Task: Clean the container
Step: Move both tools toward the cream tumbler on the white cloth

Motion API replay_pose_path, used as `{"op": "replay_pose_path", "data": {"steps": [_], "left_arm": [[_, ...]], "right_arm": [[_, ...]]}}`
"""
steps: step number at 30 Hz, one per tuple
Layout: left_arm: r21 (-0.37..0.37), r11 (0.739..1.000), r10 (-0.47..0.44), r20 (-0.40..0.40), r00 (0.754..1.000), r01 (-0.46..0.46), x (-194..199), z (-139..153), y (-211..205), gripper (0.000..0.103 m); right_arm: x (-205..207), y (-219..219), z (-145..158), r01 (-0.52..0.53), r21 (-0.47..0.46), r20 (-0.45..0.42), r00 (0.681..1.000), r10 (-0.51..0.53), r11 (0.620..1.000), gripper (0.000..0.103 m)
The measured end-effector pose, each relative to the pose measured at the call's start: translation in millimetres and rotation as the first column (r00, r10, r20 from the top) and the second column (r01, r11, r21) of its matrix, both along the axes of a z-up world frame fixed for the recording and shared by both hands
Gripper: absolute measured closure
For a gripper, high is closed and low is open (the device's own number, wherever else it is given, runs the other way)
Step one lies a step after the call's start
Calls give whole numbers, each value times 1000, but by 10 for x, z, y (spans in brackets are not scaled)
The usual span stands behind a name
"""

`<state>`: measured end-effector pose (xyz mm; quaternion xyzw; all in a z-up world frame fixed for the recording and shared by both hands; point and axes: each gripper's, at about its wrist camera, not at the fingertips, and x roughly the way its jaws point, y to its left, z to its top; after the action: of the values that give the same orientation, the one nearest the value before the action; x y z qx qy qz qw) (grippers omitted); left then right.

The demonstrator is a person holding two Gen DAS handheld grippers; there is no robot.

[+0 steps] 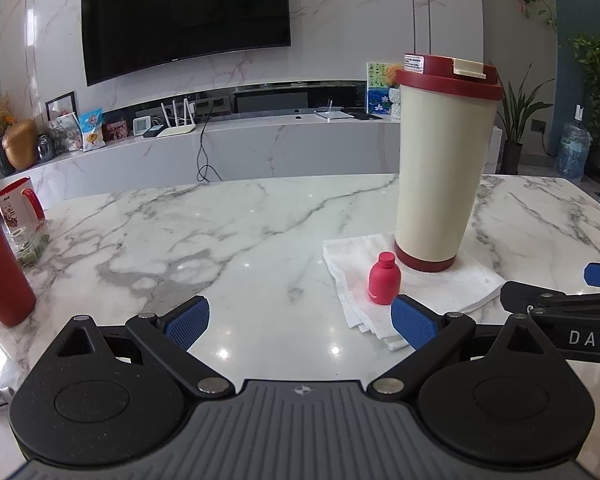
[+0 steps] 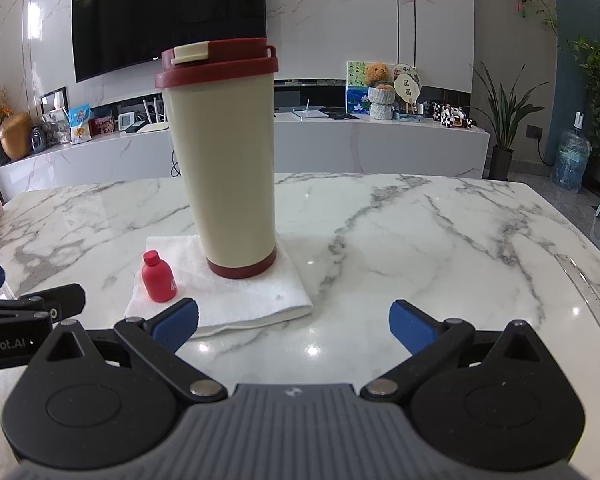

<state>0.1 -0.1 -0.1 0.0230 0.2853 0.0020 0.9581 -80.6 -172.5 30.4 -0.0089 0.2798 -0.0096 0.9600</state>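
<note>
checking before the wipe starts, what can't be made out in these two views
- Inside of the tumbler: hidden in both views by its closed red lid.
- White label on the lid: left wrist view, print too small.
- Small red bottle: right wrist view, marking partly turned away.
- Folded paper towel: part covered by the tumbler.

Each handheld gripper has a grey ribbed body, 2 round black housings and black linkage arms with silver pivot screws. The left gripper (image 1: 300, 322) and the right gripper (image 2: 294, 322) end in blue textured finger pads (image 1: 414, 326). White lettering marks the sides.
</note>
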Motion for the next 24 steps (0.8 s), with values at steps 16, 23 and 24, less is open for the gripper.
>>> {"op": "replay_pose_path", "data": {"steps": [16, 23, 24], "left_arm": [[18, 1000, 25, -20, 999, -25, 2, -12, -52, 5], [35, 999, 28, -5, 1000, -28, 7, 1, -66, 6], [31, 999, 27, -3, 1000, -27, 7, 5, -60, 6]], "right_arm": [[-37, 27, 56, -10, -3, 6, 1000, 10, 1000, 0], [-54, 14, 71, -20, 14, 12, 1000, 19, 1000, 0], [-56, 17, 68, -21, 13, 13, 1000, 21, 1000, 0]]}}
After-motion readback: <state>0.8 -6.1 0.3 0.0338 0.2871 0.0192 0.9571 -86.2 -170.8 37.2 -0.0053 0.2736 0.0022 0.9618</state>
